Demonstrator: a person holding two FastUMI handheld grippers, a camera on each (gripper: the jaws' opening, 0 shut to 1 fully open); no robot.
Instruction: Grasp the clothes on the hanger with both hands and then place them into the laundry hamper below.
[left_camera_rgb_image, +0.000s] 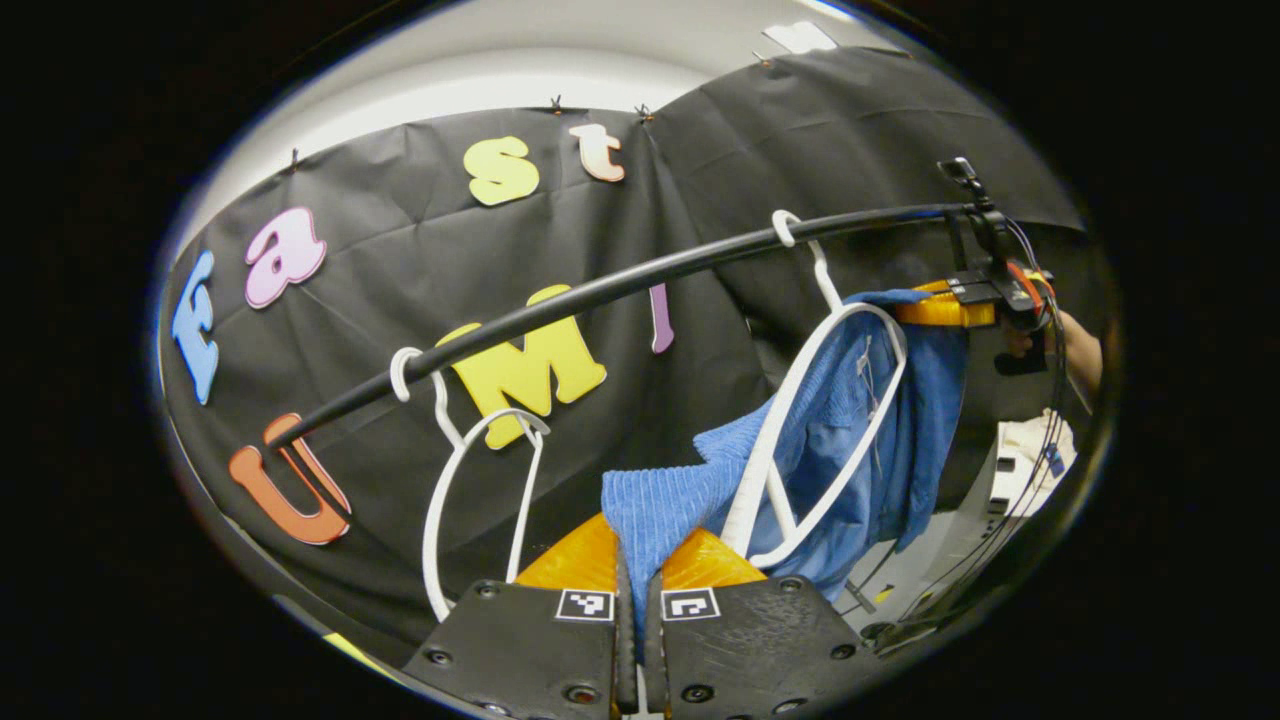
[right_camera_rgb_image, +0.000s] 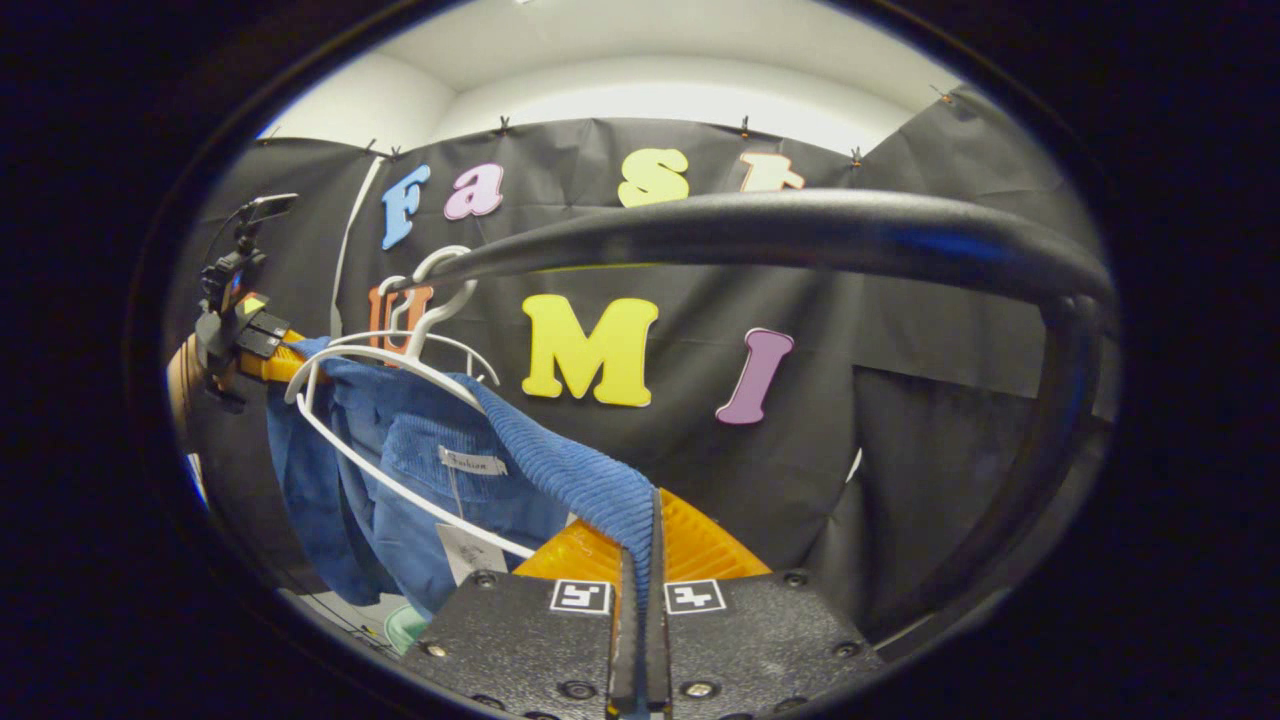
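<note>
Blue corduroy garment (left_camera_rgb_image: 840, 440) draped on a white hanger (left_camera_rgb_image: 800, 450) hooked over the black rail (left_camera_rgb_image: 600, 290); in the left gripper view, the left gripper (left_camera_rgb_image: 638, 580) has its fingers drawn together on a fold of the garment's ribbed cloth, the fabric pinched between them below the rail; a second, bare white hanger (left_camera_rgb_image: 470, 470) hangs from the rail to the left of the clothed one; beyond the garment, at the rail's far right end, the other gripper and part of the hand holding it are visible; in the right gripper view, the right gripper (right_camera_rgb_image: 650, 580) is likewise closed on a ribbed edge of the garment (right_camera_rgb_image: 420, 470), which stretches from the fingers up to the hanger (right_camera_rgb_image: 390, 360) beneath the rail (right_camera_rgb_image: 780, 225); a small sewn label (right_camera_rgb_image: 472, 461) sits inside the collar area; the rail bends downward at its right end, well apart from the garment.
</note>
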